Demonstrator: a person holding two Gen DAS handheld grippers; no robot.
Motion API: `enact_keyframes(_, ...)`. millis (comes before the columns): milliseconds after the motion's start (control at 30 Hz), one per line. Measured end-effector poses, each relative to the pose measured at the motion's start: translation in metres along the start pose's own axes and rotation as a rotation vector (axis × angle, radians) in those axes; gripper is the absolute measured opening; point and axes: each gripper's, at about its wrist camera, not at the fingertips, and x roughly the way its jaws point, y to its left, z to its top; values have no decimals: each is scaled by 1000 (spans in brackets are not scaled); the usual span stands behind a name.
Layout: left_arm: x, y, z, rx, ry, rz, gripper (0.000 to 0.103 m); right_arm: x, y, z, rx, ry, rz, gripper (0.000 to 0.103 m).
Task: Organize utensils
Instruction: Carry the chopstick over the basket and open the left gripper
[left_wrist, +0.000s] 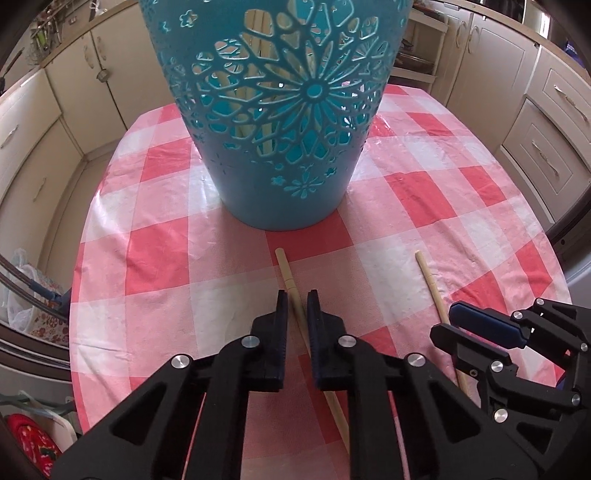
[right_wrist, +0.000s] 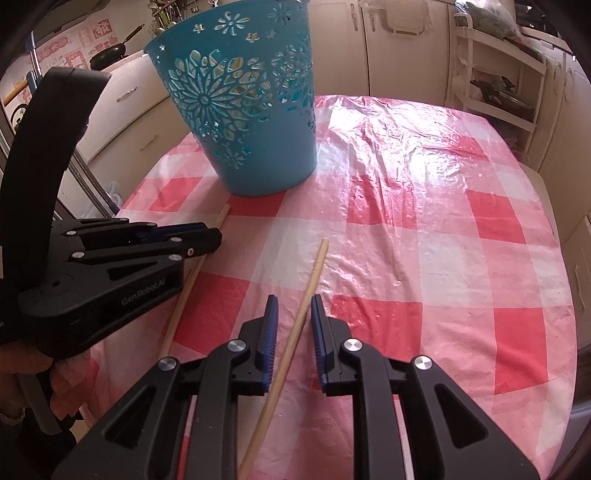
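A teal cut-out basket (left_wrist: 280, 122) stands on the red-and-white checked table (left_wrist: 159, 258) and holds several wooden sticks. Two wooden chopsticks lie on the cloth. My left gripper (left_wrist: 297, 299) is open, its fingers on either side of one chopstick (left_wrist: 291, 291). My right gripper (right_wrist: 293, 306) is open around the other chopstick (right_wrist: 306, 295), with gaps on both sides. The right gripper also shows in the left wrist view (left_wrist: 448, 317), and the left gripper in the right wrist view (right_wrist: 214, 236). The basket (right_wrist: 251, 110) stands to the far left in the right wrist view.
The tablecloth (right_wrist: 424, 206) has a wrinkled clear plastic cover. Cream kitchen cabinets (left_wrist: 546, 110) surround the table. A white shelf rack (right_wrist: 498, 81) stands at the far right. A pan (right_wrist: 110, 51) sits on a counter behind the basket.
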Motion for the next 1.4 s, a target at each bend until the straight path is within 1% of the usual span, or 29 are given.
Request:
enact_keyframes(100, -1, 2, 0, -6, 5, 4, 10, -1, -1, -1, 5, 4, -12, 22)
enact_keyframes(167, 0, 3, 0, -18, 5, 7, 10, -3, -2, -1, 11, 7, -22, 28)
enact_keyframes(200, 0, 3, 1, -18, 5, 11, 10, -3, -1, -1, 11, 9, -27, 29)
enact_keyframes(333, 2, 4, 3, -13, -1, 15, 10, -5, -1, -3, 15, 16, -40, 29)
enact_keyframes(400, 1, 3, 2, -7, 2, -3, 6, -5, -1, -3, 19, 18, -43, 29)
enact_keyframes(467, -2, 4, 0, -2, 1, -21, 5, -5, 0, -1, 23, 18, -43, 29)
enact_keyframes(533, -6, 3, -1, 11, -7, -14, 5, -5, 3, 0, 23, 19, -43, 29)
enact_keyframes(633, -2, 3, 0, 19, 15, 2, 5, -2, 7, 2, 27, 25, -43, 29)
enact_keyframes(767, -1, -1, 1, 36, 7, 29, 6, -1, 12, 4, 30, 28, -43, 30)
enact_keyframes(867, -3, -3, 0, 55, 8, 32, 5, -1, 11, 6, 38, 28, -47, 30)
enact_keyframes(1000, -9, 3, -2, 63, 22, -6, 5, 3, 11, 8, 37, 29, -58, 30)
enact_keyframes(1133, -37, 21, -1, 63, 4, -55, 5, 6, 14, 8, 6, 18, -81, 30)
enact_keyframes(1200, -56, 38, 3, 25, -20, -97, 5, 6, 14, 8, 5, 14, -81, 30)
enact_keyframes(1267, -81, 59, 10, -40, -64, -144, 5, 7, 13, 8, 5, 11, -77, 30)
enact_keyframes(1333, -110, 78, 21, -96, -136, -189, 5, 6, 12, 8, 7, 11, -68, 30)
enact_keyframes(1400, -136, 88, 36, -124, -206, -208, 5, 5, 11, 6, 1, 7, -61, 31)
